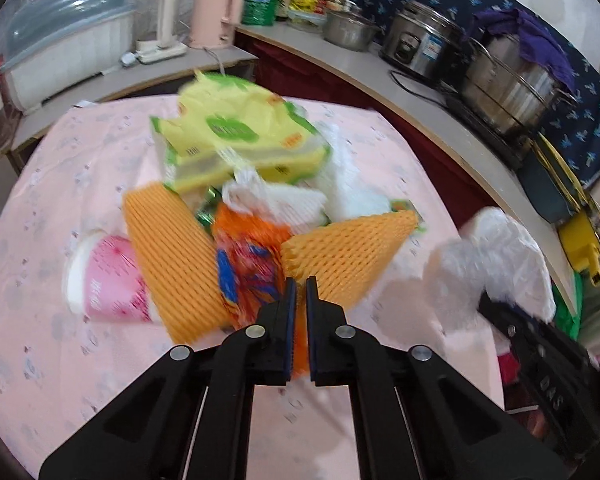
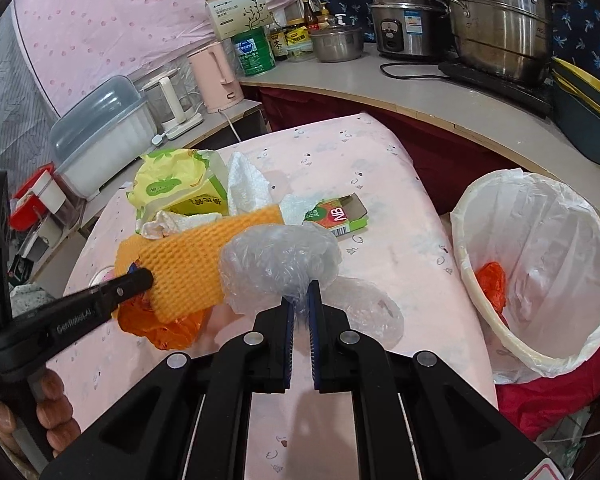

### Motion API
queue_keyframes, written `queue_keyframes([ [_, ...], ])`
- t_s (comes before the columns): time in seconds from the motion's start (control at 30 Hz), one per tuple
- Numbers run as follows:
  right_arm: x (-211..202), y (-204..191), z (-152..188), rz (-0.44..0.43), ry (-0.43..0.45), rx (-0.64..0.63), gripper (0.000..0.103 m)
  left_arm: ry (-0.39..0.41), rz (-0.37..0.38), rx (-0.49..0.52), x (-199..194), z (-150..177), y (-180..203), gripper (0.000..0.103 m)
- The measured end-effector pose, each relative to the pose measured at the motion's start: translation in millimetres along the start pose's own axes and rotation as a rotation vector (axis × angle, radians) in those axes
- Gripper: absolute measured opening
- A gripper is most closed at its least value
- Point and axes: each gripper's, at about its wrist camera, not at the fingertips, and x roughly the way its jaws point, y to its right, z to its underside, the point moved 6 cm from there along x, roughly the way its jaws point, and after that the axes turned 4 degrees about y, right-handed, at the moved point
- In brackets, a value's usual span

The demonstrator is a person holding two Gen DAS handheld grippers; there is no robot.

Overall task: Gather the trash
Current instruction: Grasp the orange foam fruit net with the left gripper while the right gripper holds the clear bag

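Note:
A pile of trash lies on the pink tablecloth (image 1: 60,360): two orange foam nets (image 1: 168,256), a yellow-green package (image 1: 236,136), white foam wrap (image 1: 340,184), a pink cup (image 1: 104,280) and a green box (image 2: 340,216). My left gripper (image 1: 300,284) is shut on an orange plastic bag (image 1: 248,268) at the pile's near edge; the bag (image 2: 160,328) hangs under its finger in the right wrist view. My right gripper (image 2: 300,288) is shut on a crumpled clear plastic bag (image 2: 280,264), held above the table left of the bin (image 2: 540,352).
The white-lined bin stands off the table's right edge with orange trash (image 2: 490,284) inside. Behind runs a counter (image 2: 420,92) with steel pots (image 2: 500,20), a rice cooker (image 2: 400,24), a pink kettle (image 2: 216,76) and a lidded dish box (image 2: 100,132). A hand (image 2: 52,420) grips the left tool.

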Motion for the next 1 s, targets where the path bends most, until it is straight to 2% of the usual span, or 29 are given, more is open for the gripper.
queue_keyframes([
  [0.17,-8.3,11.8,-0.8,0.014,0.014,0.017,0.007,-0.036,0.036,0.054,-0.8,26.5,21.2,0.006],
  [0.2,-10.0,14.7,-0.7,0.016,0.015,0.022,0.007,-0.034,0.037,0.060,-3.5,28.1,23.5,0.013],
  [0.23,-11.2,16.1,-0.5,0.017,0.016,0.025,0.007,-0.028,0.040,0.064,-6.3,28.2,25.1,0.028],
  [0.3,-14.6,20.4,-0.6,0.021,0.022,0.033,0.007,0.007,0.028,0.066,-13.3,24.7,26.3,0.047],
  [0.33,-15.9,21.9,-0.8,0.023,0.025,0.035,0.007,0.030,0.021,0.070,-16.7,21.7,27.0,0.051],
  [0.5,-20.8,34.5,-2.8,0.036,0.036,0.052,0.007,0.035,0.019,0.098,-14.9,13.8,35.6,0.052],
  [0.6,-24.7,44.1,-3.9,0.048,0.044,0.065,0.007,0.037,0.040,0.108,-16.4,15.8,44.3,0.063],
  [0.83,-31.8,68.8,-5.6,0.077,0.058,0.102,0.007,0.016,0.053,0.166,-4.6,26.8,67.0,0.067],
  [0.93,-32.3,73.8,-3.6,0.082,0.057,0.109,0.007,0.001,0.062,0.196,6.3,30.8,76.1,0.077],
  [1.0,-31.9,77.4,-2.1,0.084,0.054,0.115,0.007,-0.010,0.045,0.225,16.4,34.4,81.5,0.077],
])
